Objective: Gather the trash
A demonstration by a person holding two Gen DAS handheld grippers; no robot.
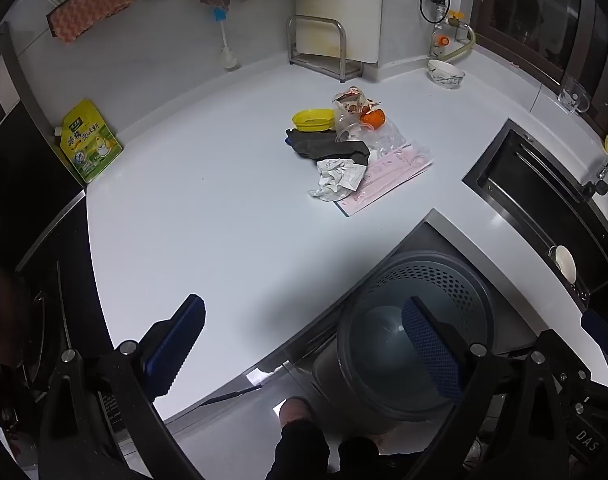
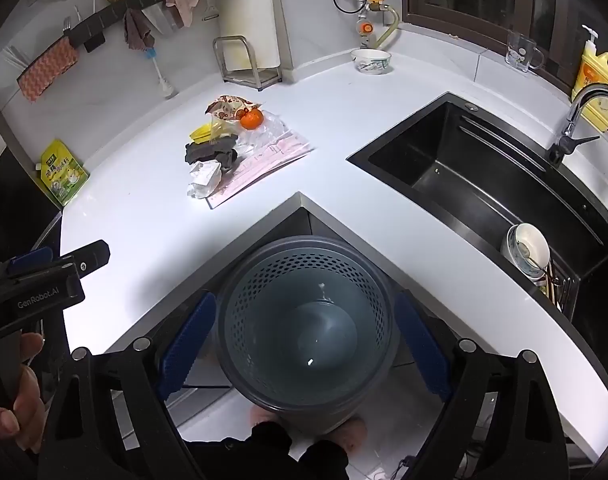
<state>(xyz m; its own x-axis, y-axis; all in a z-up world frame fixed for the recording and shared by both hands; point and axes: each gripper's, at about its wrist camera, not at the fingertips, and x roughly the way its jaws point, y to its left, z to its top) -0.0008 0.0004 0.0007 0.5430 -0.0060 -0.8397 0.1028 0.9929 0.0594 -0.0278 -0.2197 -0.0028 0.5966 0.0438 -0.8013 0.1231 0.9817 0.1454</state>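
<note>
Trash pile point(image 1: 344, 148) (crumpled white paper, dark cloth, yellow dish, orange) lies on white surface point(image 1: 203, 220), well ahead of both grippers. Left gripper point(image 1: 304, 344) and right gripper point(image 2: 304, 344) spread, apparently holding nothing. Grey perforated bin point(image 2: 304, 320) below right gripper, seemingly empty. Collection not begun; next: reach forward, pinch paper.

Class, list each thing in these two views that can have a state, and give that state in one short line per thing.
Left hand-held gripper: open, holding nothing.
Right hand-held gripper: open, above the bin.
Waste bin: upright on the floor, nearly empty.
Crumpled paper: balled up, on the pink sheet.
Orange: whole, in the trash pile.
Yellow dish: upright.
Sink: dry-looking, dishes at one end.
Patterned bowl: upright on the counter.
Glass mug: upright, empty.
</note>
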